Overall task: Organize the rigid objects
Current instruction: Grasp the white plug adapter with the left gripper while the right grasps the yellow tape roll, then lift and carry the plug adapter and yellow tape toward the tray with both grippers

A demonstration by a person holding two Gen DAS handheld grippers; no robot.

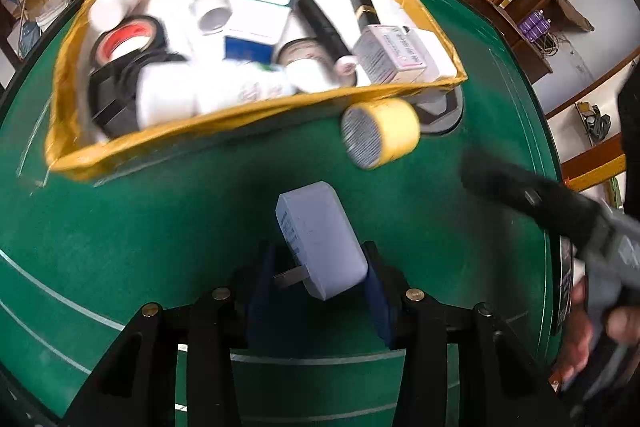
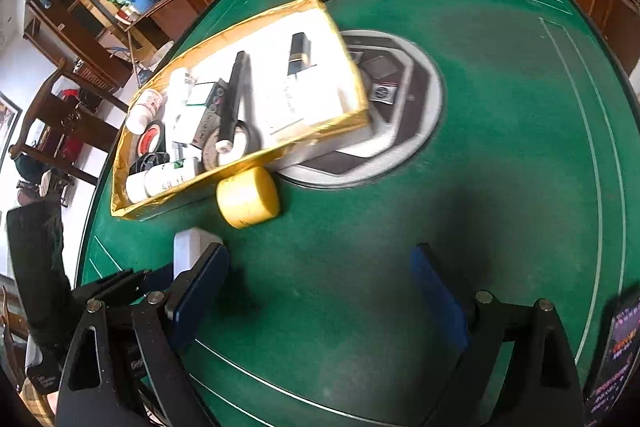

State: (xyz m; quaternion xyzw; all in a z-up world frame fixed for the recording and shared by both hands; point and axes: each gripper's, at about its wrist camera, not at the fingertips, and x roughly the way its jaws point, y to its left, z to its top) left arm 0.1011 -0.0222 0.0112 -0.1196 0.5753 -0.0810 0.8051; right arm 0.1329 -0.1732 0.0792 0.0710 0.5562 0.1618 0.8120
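1. At the far left of the green felt table (image 1: 120,227) stands a gold-rimmed tray (image 1: 64,131), its near wall running across the left wrist view.
2. Inside the tray, from left to right, lie a white bottle (image 1: 114,1), a black tape roll with a red core (image 1: 124,41), white pipe fittings (image 1: 208,3), a white and blue carton (image 1: 256,23), a long black stick (image 1: 320,19), a black and gold tube (image 1: 366,11) and a pink-printed box (image 1: 390,53). They are heaped together and blurred, so finer contact cannot be told.
3. Just outside the tray's near wall, toward its right end, a yellow tape roll (image 1: 380,131) lies on its side on the felt, close against the gold rim.
4. In the centre foreground, the left gripper (image 1: 320,287) has its blue pads on either side of a white plug adapter (image 1: 320,243); the pads meet its sides and the adapter sits tilted between them, metal prongs pointing left.
5. In the right wrist view, the right gripper (image 2: 320,291) has its jaws wide apart with only bare felt between them.
6. Its left finger (image 2: 200,283) stands just in front of the adapter (image 2: 188,251).
7. Under the tray's right end a round inlaid panel (image 2: 400,99) is set in the table.
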